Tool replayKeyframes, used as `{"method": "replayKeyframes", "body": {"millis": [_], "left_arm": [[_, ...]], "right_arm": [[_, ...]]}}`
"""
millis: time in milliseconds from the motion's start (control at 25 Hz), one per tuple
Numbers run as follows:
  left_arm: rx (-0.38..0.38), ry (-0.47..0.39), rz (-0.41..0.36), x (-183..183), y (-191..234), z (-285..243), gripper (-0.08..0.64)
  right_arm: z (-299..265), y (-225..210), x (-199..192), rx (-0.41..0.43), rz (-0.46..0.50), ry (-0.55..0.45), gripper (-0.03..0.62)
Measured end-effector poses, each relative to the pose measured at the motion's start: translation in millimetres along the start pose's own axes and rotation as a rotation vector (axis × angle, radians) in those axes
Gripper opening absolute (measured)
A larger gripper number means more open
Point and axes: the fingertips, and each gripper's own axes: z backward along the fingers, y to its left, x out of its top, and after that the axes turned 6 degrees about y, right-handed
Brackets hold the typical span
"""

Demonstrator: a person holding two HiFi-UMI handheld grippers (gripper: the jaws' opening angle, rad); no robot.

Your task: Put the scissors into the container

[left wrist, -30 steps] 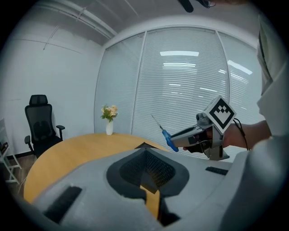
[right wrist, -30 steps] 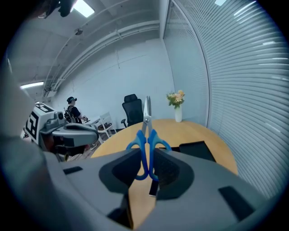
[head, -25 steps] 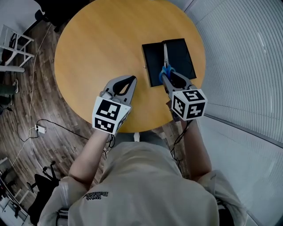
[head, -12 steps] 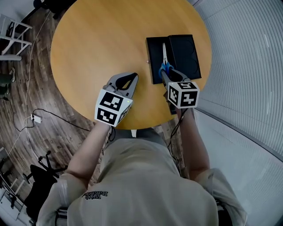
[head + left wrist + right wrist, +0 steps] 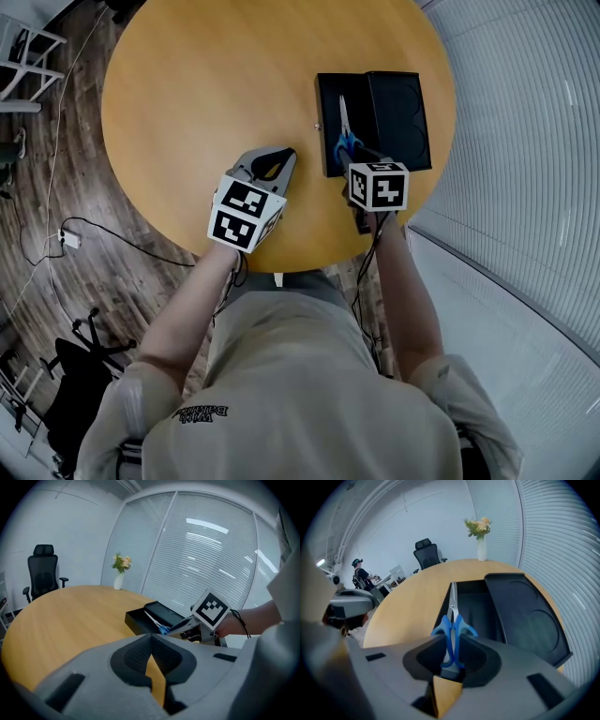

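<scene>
Blue-handled scissors (image 5: 344, 131) point away from me over the open tray of the black container (image 5: 325, 94) on the round wooden table (image 5: 216, 84). My right gripper (image 5: 355, 159) is shut on the handles at the tray's near edge. In the right gripper view the blue handles (image 5: 453, 632) sit between the jaws of the right gripper (image 5: 451, 644), with the blades over the tray (image 5: 476, 604). The flat lid (image 5: 398, 112) lies open to the right. My left gripper (image 5: 286, 156) rests to the left of the container, shut and holding nothing; its own view also takes in the container (image 5: 140, 619).
A white vase of flowers (image 5: 481, 545) stands at the table's far side. A black office chair (image 5: 427, 552) and a person (image 5: 361, 576) are beyond the table. Window blinds (image 5: 525, 141) run along the right. Cables (image 5: 94, 234) lie on the wooden floor to the left.
The right gripper has shifted the scissors slightly left, from the line between tray and lid to over the open tray. The left gripper has barely moved.
</scene>
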Motion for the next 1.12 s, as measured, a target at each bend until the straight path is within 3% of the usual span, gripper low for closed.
{"method": "replayKeyframes", "body": {"millis": [160, 1120], "left_arm": [[-0.004, 0.016, 0.010, -7, 3, -8, 0.021], [-0.020, 0.010, 0.016, -1, -10, -23, 0.021]], "right_arm": [[-12, -10, -6, -0.038, 0.007, 0.058, 0.097], [-41, -20, -27, -0.020, 0.066, 0.388, 0.097]]}}
